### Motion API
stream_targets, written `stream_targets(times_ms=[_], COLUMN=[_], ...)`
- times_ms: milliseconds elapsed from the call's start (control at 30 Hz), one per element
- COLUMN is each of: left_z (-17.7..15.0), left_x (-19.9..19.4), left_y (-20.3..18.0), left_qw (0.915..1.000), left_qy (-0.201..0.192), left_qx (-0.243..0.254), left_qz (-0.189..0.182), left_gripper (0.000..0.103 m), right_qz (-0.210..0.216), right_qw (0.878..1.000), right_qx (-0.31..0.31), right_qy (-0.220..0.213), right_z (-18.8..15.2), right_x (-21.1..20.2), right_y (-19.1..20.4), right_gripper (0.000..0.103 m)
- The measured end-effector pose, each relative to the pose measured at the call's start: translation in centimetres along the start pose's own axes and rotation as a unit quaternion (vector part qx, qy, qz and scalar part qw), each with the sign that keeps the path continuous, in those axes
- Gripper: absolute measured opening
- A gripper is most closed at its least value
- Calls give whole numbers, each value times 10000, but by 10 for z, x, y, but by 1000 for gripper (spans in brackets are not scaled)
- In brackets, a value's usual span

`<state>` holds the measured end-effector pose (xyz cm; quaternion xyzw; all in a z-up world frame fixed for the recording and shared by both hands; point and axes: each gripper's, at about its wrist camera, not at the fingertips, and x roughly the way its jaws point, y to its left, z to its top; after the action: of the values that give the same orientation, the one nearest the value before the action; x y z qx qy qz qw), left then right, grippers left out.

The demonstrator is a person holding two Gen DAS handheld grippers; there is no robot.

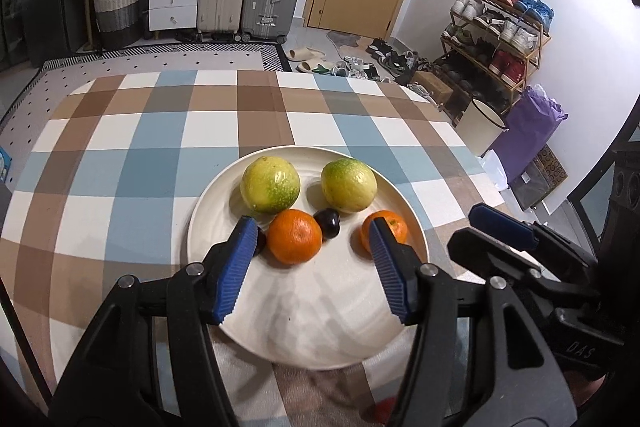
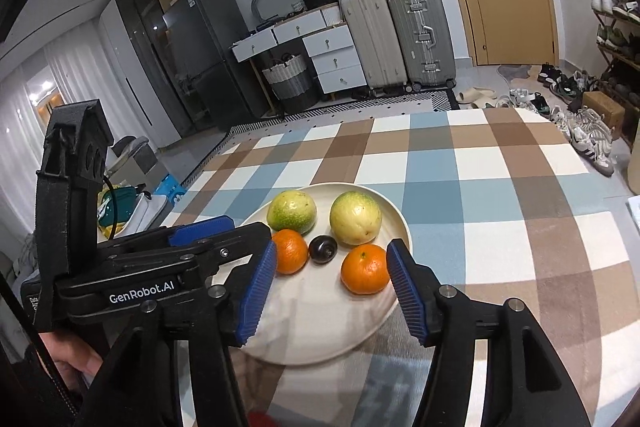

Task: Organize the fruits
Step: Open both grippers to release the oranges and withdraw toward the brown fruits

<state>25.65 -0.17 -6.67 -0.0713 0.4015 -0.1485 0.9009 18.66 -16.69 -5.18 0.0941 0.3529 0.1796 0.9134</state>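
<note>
- Plate (image 1: 208,195) on the checked tablecloth (image 1: 120,163) is carrying all visible fruit: two yellow-green fruits (image 1: 270,183), two oranges (image 1: 295,236), two dark plums (image 1: 327,223).
- Left gripper (image 1: 312,267) and right gripper (image 2: 332,291) are hovering with jaws apart, empty.
- Sorting is appearing largely done.
- "GenRobot.AI" is showing on the left gripper's body.

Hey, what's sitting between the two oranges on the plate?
A small dark plum-like fruit lies between the left orange and the right orange on the plate, clearest in the right wrist view.
</note>
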Motion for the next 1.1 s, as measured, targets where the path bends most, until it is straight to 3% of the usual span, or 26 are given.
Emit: stream_targets(times_ms=[267,600,800,1100], left_z=[-15,-41,-62,-104], left_x=[-31,-71,-93,-124], left_y=[-5,-12,-19,-25], left_qw=[10000,9997,9992,9991], left_qy=[-64,-244,-375,-400], left_qx=[3,20,135,158], left_qz=[-9,0,-5,-14], left_gripper=[55,55,60,71], right_qz=[-21,-13,-10,-21], right_qw=[9997,9990,9986,9989], right_qx=[62,26,-54,-17], right_qy=[-228,-448,-517,-476], right_z=[-4,-10,-25,-57], right_x=[-30,-62,-76,-96], right_y=[6,20,30,39], right_gripper=[60,68,77,79])
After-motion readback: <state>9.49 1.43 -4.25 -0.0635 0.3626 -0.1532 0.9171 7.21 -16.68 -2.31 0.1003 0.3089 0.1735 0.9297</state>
